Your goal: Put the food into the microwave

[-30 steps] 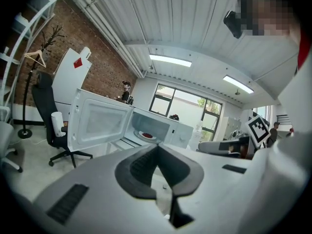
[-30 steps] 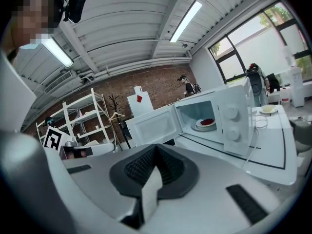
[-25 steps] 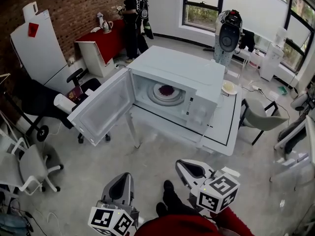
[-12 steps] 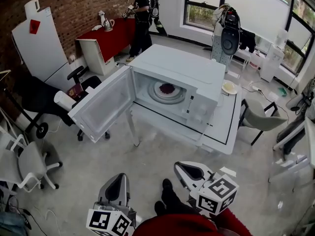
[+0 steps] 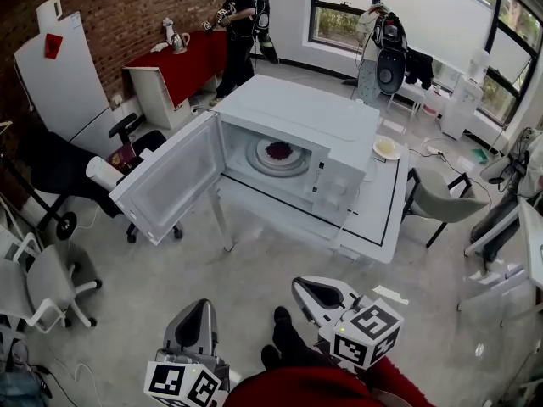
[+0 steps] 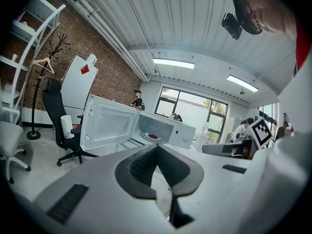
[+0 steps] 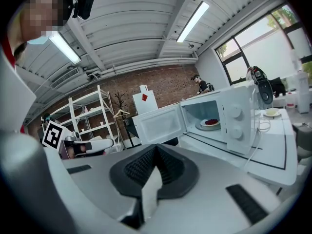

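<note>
While boxy microwave [image 5: 339, 124] gapes, round plate [image 5: 293, 161] holds food [image 5: 278, 150].

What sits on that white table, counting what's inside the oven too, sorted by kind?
White box-shaped microwave, door open: 1
Round white plates: 2, one with dark red food inside the microwave, one with pale yellow food on the white table
Total: 3
</note>
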